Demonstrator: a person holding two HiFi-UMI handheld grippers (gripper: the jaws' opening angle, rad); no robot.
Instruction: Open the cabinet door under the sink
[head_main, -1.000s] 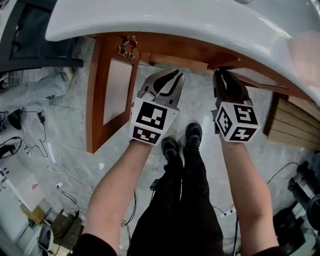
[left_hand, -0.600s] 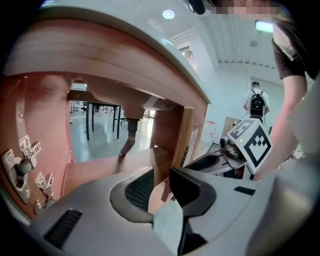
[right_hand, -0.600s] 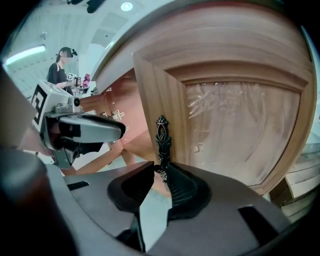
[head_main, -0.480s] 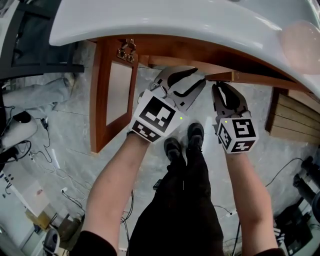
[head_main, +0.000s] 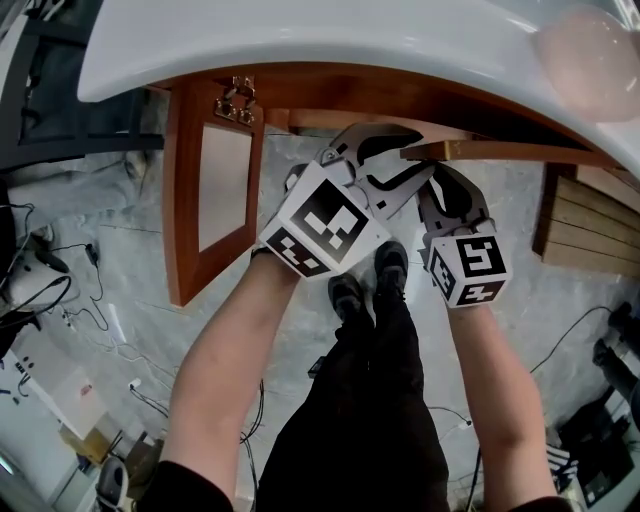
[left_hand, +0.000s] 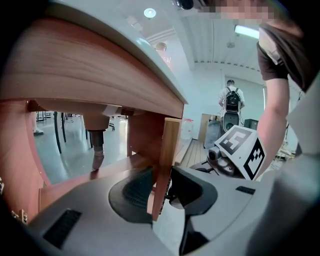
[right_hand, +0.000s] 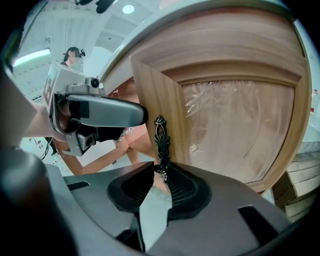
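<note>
A white sink (head_main: 330, 45) curves over both claws, and its bowl is out of sight from here. Under it, just ahead of the claws, stands the reddish-brown wooden cabinet (head_main: 330, 95). Inside, beyond the left claw's jaws and off to their left, a grey drain pipe (left_hand: 96, 147) hangs from the underside of the basin.

The left-hand door (head_main: 182, 200), well to the left of the left claw, is swung wide open, with a pale panel set in its frame. The right-hand door (right_hand: 235, 125) stands partly open directly in front of the right claw. It is a wooden frame with an arched top rail around a frosted, patterned pane.

The left claw (left_hand: 162, 187), just left of the right one, has just been opening its jaws. They stand apart with that door's free edge between them, and a gap shows on the right pad's side. The right claw (right_hand: 159, 182) is clamped on the lower end of the handle (right_hand: 161, 140), a dark, ornate metal strip upright on the stile by the free edge. A brass hinge (head_main: 232, 100) sits at the top of the left-hand door.
</note>
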